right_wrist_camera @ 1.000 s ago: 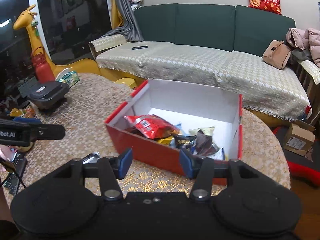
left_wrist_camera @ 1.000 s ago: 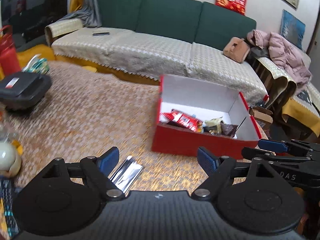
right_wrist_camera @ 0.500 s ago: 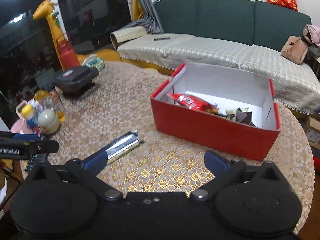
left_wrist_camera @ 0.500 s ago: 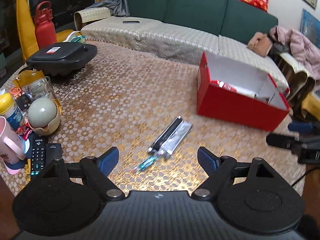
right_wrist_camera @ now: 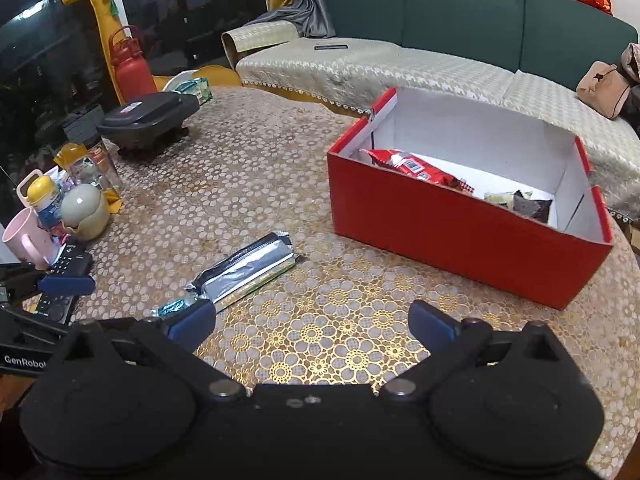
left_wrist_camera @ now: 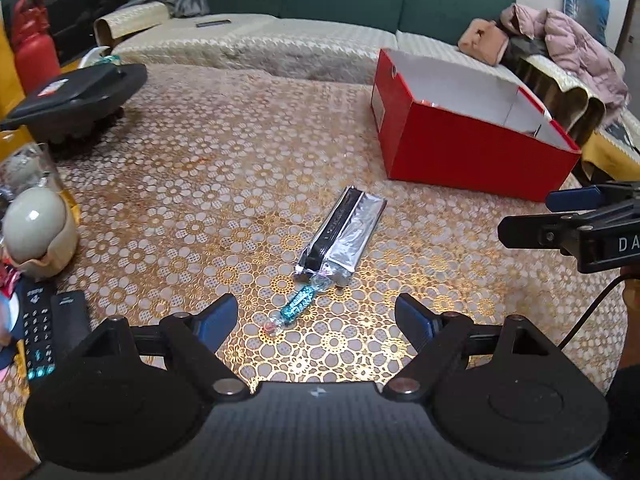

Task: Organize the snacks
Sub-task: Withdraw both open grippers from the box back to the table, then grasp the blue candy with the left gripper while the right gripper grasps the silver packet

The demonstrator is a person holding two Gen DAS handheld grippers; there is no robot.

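Note:
A silver and black snack packet (left_wrist_camera: 342, 236) (right_wrist_camera: 245, 270) lies on the patterned table, with a small teal wrapped candy (left_wrist_camera: 296, 306) (right_wrist_camera: 172, 307) just at its near end. The red box (left_wrist_camera: 460, 140) (right_wrist_camera: 448, 224) holds a red packet (right_wrist_camera: 408, 166) and some darker snacks (right_wrist_camera: 524, 204). My left gripper (left_wrist_camera: 316, 322) is open, hanging above the table just short of the candy. My right gripper (right_wrist_camera: 310, 324) stands open and empty, right of the packet and in front of the box; its blue-tipped finger shows in the left wrist view (left_wrist_camera: 572, 198).
At the table's left edge stand a pink mug (right_wrist_camera: 26, 236), a yellow-capped bottle (right_wrist_camera: 42, 200), a grey-green round jar (right_wrist_camera: 82, 210) and remote controls (left_wrist_camera: 40, 332). A black appliance (right_wrist_camera: 148, 120) sits farther back. A green sofa (right_wrist_camera: 440, 20) runs behind the table.
Both grippers have pulled back from the box and sunk toward the table. The right jaws opened wide. The silver packet and candy now lie close ahead of the left gripper.

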